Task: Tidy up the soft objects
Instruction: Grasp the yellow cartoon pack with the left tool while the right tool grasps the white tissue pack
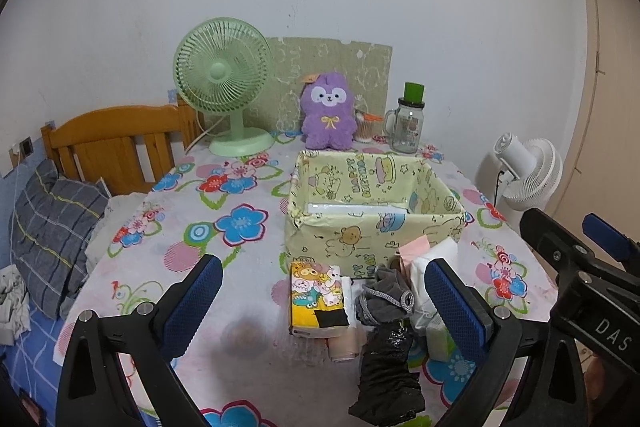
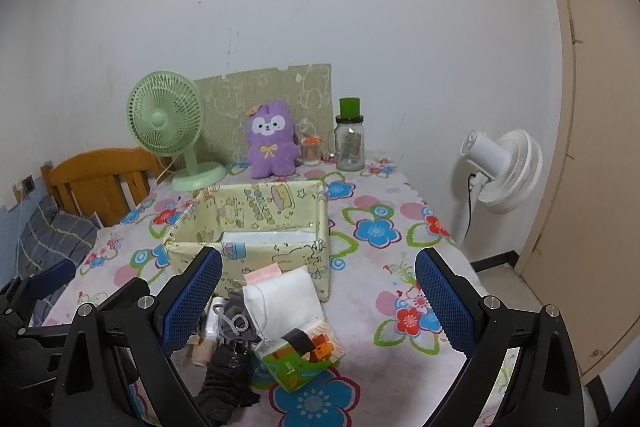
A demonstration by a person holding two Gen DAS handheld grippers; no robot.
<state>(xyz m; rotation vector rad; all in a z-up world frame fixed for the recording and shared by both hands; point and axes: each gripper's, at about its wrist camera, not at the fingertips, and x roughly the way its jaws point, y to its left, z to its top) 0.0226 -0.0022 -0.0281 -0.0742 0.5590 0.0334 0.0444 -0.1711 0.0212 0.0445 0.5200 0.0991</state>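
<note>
Both the left gripper (image 1: 322, 291) and the right gripper (image 2: 318, 293) are wide open and hold nothing. The soft things (yellow tissue pack (image 1: 318, 301), grey cloth (image 1: 384, 297), white pack (image 2: 284, 301)) lie on the flowered table (image 1: 200, 223), just before the yellow box (image 1: 374, 195)

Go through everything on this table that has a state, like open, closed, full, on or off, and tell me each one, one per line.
Left gripper: open, holding nothing.
Right gripper: open, holding nothing.
Storage box: open-topped, holds only a flat white item.
Yellow tissue pack: lying flat outside the box.
Green tissue pack: tilted, outside the box.
Black cloth: crumpled on the table.
Glass jar: upright, green lid on.
Green fan: upright; running or not, unclear.
</note>
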